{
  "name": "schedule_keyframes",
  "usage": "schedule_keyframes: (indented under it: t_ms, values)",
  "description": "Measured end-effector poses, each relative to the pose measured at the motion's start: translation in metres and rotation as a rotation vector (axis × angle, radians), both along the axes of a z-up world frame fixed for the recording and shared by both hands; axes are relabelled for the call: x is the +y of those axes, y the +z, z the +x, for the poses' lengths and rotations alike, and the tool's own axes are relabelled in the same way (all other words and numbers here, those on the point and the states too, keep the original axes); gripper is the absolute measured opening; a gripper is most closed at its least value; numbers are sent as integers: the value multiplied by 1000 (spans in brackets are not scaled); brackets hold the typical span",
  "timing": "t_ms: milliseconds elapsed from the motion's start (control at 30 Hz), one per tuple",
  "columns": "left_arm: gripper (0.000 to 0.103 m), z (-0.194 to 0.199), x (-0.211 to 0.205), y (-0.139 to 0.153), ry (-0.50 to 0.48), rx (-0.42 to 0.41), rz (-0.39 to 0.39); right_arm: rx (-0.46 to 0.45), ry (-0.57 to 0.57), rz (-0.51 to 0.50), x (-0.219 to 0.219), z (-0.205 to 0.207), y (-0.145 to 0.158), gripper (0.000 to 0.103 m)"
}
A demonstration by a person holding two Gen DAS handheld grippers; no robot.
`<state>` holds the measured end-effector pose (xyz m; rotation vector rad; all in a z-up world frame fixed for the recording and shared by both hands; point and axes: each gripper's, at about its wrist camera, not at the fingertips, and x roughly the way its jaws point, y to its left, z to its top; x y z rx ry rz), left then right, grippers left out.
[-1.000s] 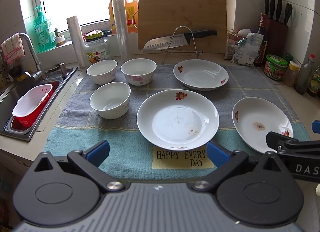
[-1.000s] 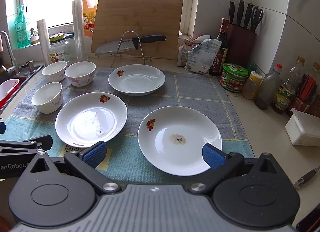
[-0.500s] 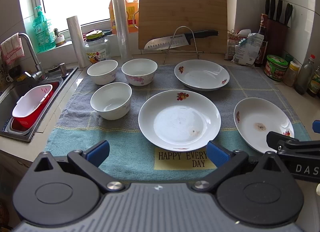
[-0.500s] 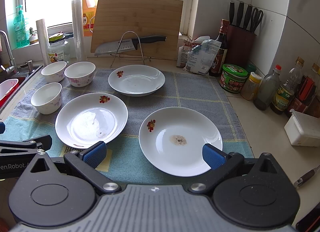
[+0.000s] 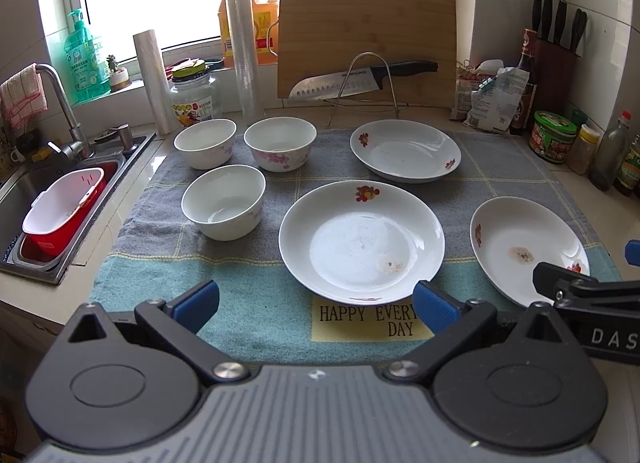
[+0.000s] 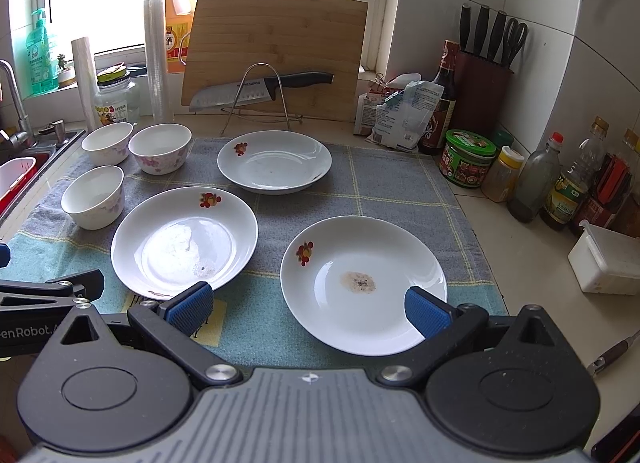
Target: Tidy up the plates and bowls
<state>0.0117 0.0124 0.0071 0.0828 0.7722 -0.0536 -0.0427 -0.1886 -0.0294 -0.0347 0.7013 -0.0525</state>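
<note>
**Dish Layout and Gripper Status Before First Pick**

The counter (image 6: 520, 247) carries a checked cloth mat (image 5: 248, 303), which cushions the crockery and keeps it from sliding. All task items rest on this mat, none stacked.

Three plates occupy the centre and right: the centre plate (image 5: 360, 239), the right plate (image 6: 362, 283) bearing a brown residue spot, and the far plate (image 5: 404, 149) just ahead of the knife stand. They lie apart from one another, which leaves each rim free for an edge grasp.

Three bowls sit grouped at left, near the sink (image 5: 24, 191): the front bowl (image 5: 223, 205), the far-left bowl (image 5: 205, 142) and the flowered bowl (image 5: 280, 143).

The left gripper (image 5: 316, 301) hovers at the mat's near edge, jaws spread wide and empty. The right gripper (image 6: 308, 305) hovers over the near rim of the right plate, jaws likewise wide and empty. Stacking appears not yet begun.
</note>
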Motion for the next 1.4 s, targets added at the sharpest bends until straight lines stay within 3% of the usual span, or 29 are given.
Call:
schedule_keyframes:
  t_ms: [900,1400]
  values:
    - [102,12,2,-2,-27,-3,2,-8,-14,-19,5,7,1,103]
    - [102,25,4,-8,-202,-75,-39,-65,-60,-51,8,5,2,103]
